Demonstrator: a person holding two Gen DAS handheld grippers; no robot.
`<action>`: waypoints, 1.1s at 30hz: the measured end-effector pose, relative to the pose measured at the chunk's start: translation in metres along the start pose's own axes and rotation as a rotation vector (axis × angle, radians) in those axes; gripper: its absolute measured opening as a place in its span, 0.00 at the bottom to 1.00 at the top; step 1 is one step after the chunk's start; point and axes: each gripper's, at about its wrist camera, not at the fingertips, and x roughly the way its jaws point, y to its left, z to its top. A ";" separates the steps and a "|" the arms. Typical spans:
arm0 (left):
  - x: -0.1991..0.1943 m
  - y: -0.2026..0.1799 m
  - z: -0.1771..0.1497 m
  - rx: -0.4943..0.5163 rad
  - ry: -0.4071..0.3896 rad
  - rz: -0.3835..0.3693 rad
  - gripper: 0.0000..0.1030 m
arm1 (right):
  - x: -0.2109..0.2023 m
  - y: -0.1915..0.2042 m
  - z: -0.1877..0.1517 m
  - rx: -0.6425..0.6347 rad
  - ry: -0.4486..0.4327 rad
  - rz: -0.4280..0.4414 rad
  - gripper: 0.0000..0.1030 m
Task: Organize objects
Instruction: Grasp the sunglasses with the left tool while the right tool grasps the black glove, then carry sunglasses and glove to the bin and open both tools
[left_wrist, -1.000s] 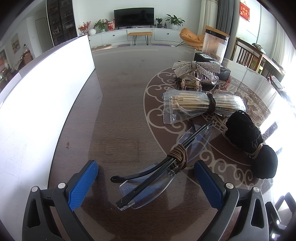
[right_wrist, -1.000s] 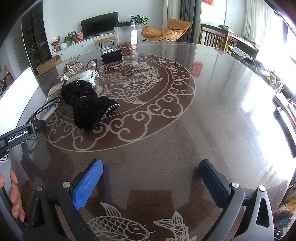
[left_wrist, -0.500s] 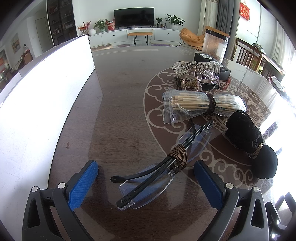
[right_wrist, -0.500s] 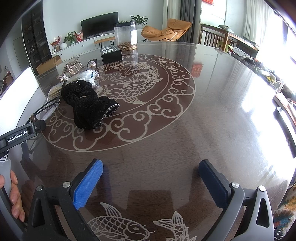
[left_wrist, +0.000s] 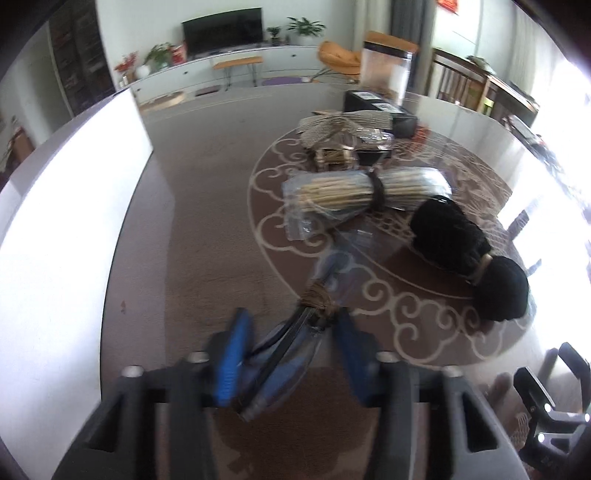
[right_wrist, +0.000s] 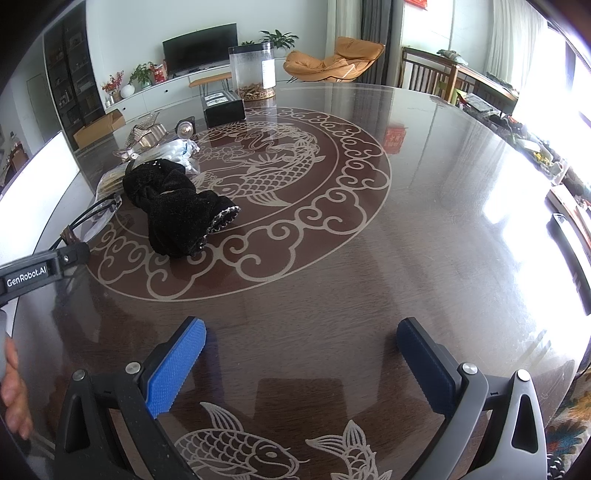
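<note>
The left tongs (left_wrist: 291, 354) have their blue pads close together, clamped on the folded safety glasses (left_wrist: 295, 339), which lie low in the left wrist view at about 6 o'clock. A brown hair tie (left_wrist: 318, 301) is wrapped round the glasses just beyond the pad tips, and the clear lens runs on toward 12 o'clock over the surface (left_wrist: 207, 221). The view is blurred, so the exact contact of the pads on the frame is hard to read.

Beyond the glasses, toward 12 o'clock, lies a clear bag of wooden sticks (left_wrist: 364, 190) banded at its middle. At 2 to 3 o'clock rests a black fabric bundle (left_wrist: 469, 254) cinched with a tie. Farther off, near 1 o'clock, sit a silvery bow (left_wrist: 343, 123) and a black box (left_wrist: 380, 110). A white board (left_wrist: 62, 229) stands along the surface's edge at 9 o'clock.

The right tongs (right_wrist: 301, 363) are held wide apart over bare patterned surface, gripping nothing. In the right wrist view the black fabric bundle lies at 10 o'clock, a clear jar (right_wrist: 252, 70) at 12 o'clock, and the left tool's arm at 9 o'clock.
</note>
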 end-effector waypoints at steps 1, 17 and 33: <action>-0.001 -0.001 -0.001 0.007 -0.004 -0.002 0.18 | -0.001 0.000 0.001 -0.004 0.004 0.032 1.00; -0.031 -0.007 -0.017 0.002 -0.049 0.013 0.11 | 0.053 0.091 0.096 -0.428 0.258 0.220 0.33; -0.173 0.061 -0.033 -0.123 -0.235 -0.162 0.11 | -0.080 0.085 0.090 -0.245 0.107 0.453 0.30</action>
